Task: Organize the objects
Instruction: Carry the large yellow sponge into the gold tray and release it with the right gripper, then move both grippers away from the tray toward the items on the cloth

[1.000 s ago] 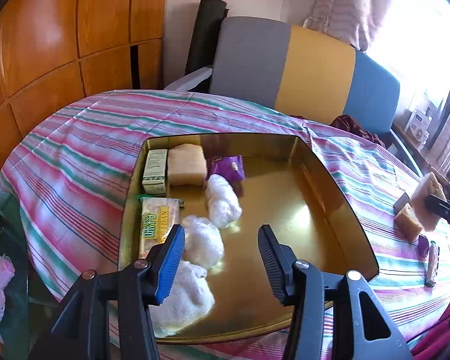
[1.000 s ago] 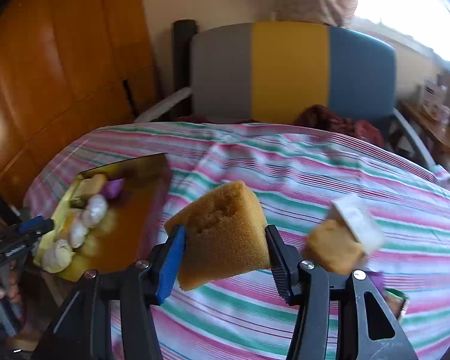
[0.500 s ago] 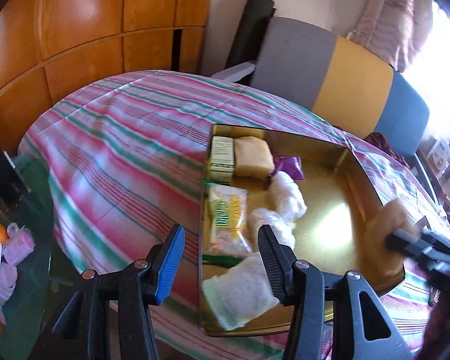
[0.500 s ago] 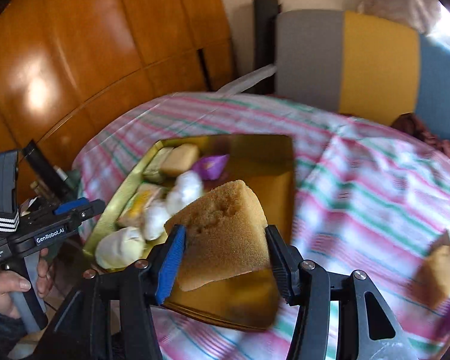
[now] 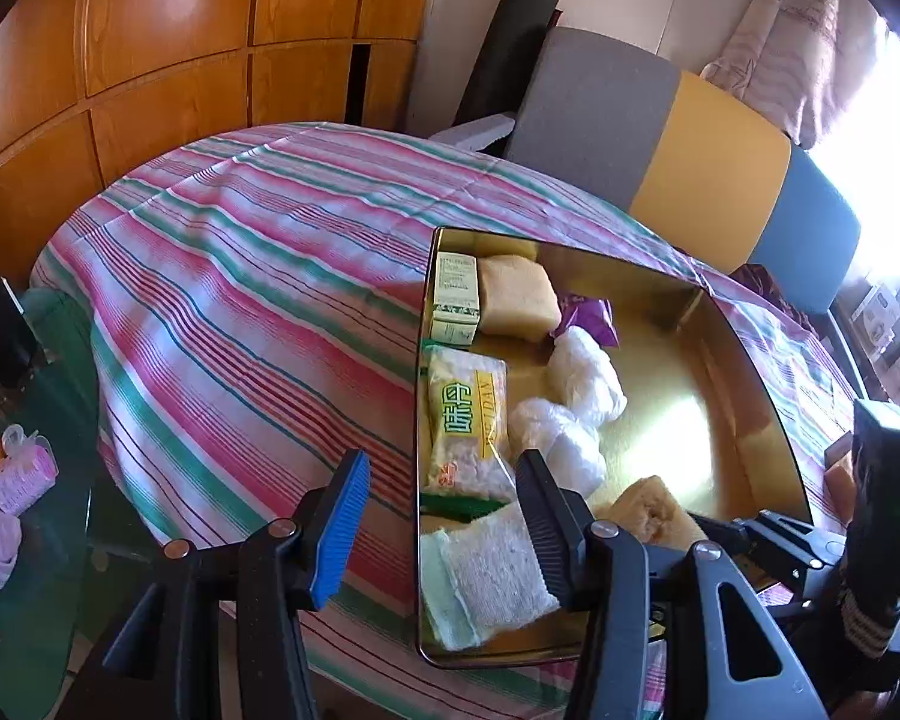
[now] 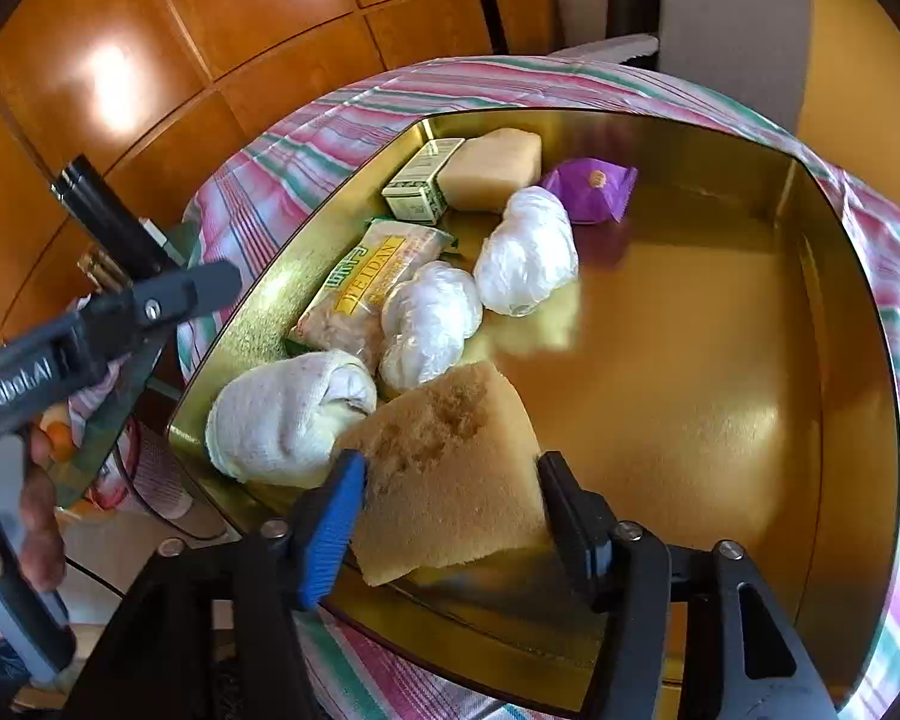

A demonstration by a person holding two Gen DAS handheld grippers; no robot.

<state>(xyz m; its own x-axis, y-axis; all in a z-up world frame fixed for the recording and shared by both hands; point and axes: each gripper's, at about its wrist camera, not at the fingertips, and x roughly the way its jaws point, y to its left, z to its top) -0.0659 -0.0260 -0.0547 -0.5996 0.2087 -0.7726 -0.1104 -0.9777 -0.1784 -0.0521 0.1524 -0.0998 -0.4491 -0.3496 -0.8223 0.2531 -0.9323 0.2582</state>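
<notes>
Striped pink-and-green cloth (image 5: 228, 276) covers a round table backed by wood panelling and a grey, yellow and blue chair (image 5: 660, 144), where a person is sorting small goods into a gold tray (image 5: 744, 372). Seen from the left wrist, the left gripper (image 5: 438, 522) hangs over the tray's near corner with its jaws part open and nothing between them; beyond them lie a folded white cloth (image 5: 486, 570), a yellow snack packet (image 5: 465, 420), two white plastic bundles (image 5: 570, 396), a small green box (image 5: 457, 294), a pale block (image 5: 519, 294) and a purple sachet (image 5: 588, 315). At the right edge the right gripper's black frame reaches in with a tan sponge wedge (image 5: 651, 510) ahead of it. From the right wrist, the right gripper (image 6: 450, 504) is low over the tray's near edge (image 6: 858, 420), its jaws just widened around the sponge wedge (image 6: 450, 468), which now rests in the tray against the white cloth (image 6: 282, 414); the pads look slack on it, so the placing step seems nearly done. Next, it appears, comes a clean lift away without dragging the sponge, then a return for whatever remains outside. Only this view shows the person's hand (image 6: 30, 510) on the left tool's handle; only the left view shows a brown item (image 5: 840, 474) beyond the tray's far rim.
</notes>
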